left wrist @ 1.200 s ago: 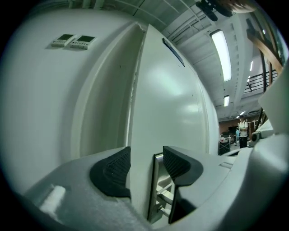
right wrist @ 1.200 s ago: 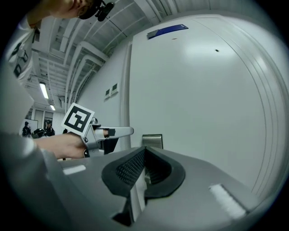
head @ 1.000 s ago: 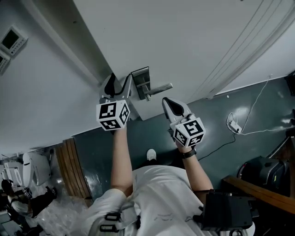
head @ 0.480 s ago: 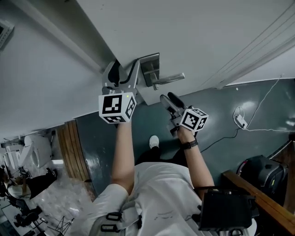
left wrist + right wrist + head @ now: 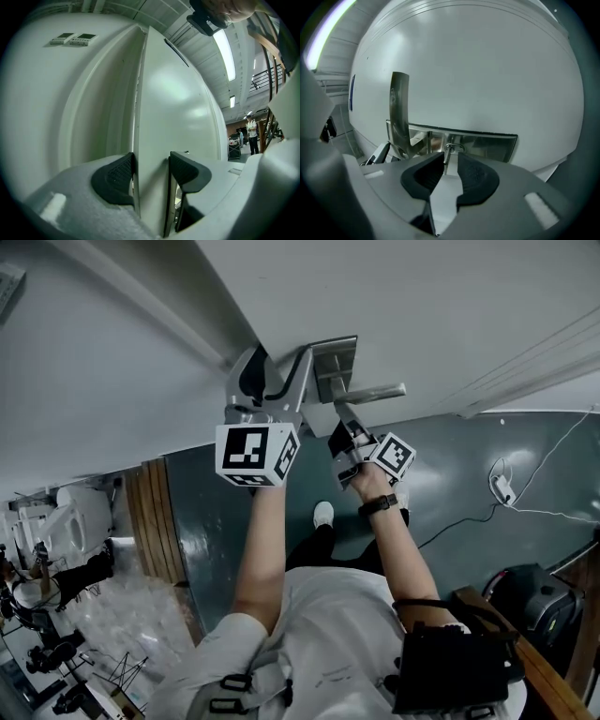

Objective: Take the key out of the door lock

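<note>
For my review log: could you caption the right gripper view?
Right hand-held gripper, jaws just closing, straddles the key in the lock plate beside the lever handle, not yet clamped.

Head view looks steeply down; both gripper views closely face the door [image 5: 422,306].

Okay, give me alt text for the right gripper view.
The right gripper's dark ridged pads have just been closing around a small silver key stuck in the shiny metal lock plate of a white door. A silver lever handle stands at left.
</note>
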